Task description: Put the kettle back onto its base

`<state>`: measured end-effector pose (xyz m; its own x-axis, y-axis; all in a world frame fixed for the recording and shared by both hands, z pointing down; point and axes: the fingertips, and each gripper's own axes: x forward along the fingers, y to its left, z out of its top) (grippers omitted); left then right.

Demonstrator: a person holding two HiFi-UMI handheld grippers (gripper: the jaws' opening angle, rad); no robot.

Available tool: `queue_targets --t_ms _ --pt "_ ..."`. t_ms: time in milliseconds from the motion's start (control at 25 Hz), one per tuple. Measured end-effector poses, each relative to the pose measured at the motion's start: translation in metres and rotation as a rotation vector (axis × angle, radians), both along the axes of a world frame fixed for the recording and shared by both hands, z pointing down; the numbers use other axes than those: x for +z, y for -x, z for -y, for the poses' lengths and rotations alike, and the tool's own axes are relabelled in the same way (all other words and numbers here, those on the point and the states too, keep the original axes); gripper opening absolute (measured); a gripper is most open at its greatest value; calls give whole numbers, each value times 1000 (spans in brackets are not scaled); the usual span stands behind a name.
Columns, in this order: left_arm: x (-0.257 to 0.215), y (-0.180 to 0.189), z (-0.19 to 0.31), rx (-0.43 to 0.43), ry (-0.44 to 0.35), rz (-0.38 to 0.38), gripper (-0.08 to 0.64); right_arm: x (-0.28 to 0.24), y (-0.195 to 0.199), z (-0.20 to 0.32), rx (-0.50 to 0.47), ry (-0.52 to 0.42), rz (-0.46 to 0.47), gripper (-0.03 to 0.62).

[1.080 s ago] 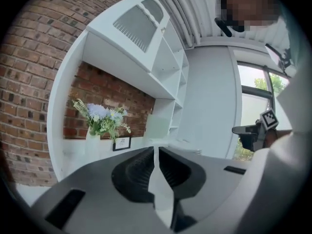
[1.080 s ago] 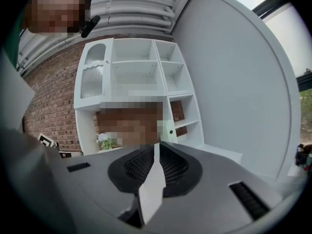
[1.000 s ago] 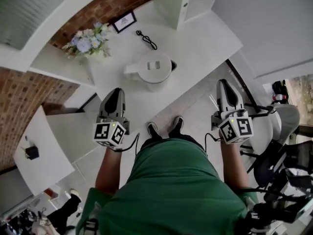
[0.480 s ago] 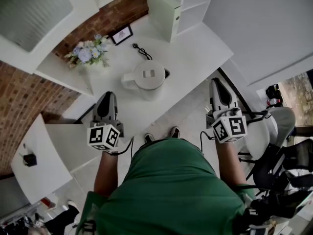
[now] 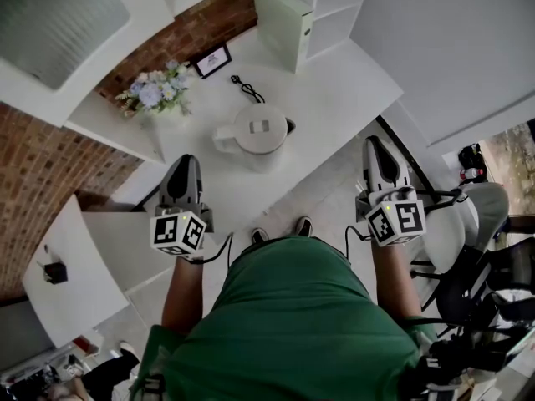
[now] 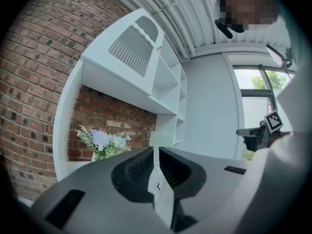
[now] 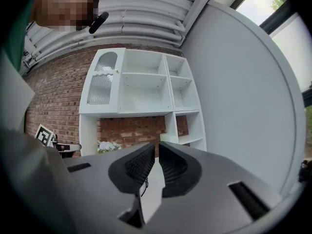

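A white kettle [image 5: 259,132] with a flat round lid stands on the white counter [image 5: 334,90], its handle to the left. No separate base shows under or beside it. My left gripper [image 5: 185,164] hangs short of the counter's near edge, below and left of the kettle; it is shut and holds nothing [image 6: 156,150]. My right gripper [image 5: 374,144] is off the counter's right corner, well clear of the kettle. Its jaws are closing, almost together, with nothing between them [image 7: 157,147]. The kettle is hidden in both gripper views.
A vase of pale flowers [image 5: 159,94], a small framed picture [image 5: 211,58] and a black cord [image 5: 248,88] sit behind the kettle. A white shelf unit [image 7: 141,82] rises against the brick wall. A white chair [image 5: 468,215] stands at the right.
Both grippers have risen a little in front of the counter. The kettle has stayed where it was.
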<state>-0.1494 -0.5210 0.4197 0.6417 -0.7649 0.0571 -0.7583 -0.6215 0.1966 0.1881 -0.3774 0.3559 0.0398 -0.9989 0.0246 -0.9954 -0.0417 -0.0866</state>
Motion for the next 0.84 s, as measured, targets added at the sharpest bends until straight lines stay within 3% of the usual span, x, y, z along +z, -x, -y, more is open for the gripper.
queue_targets --t_ms 840 --pt "13 5 13 20 14 32 49 1 12 10 12 23 -11 44"
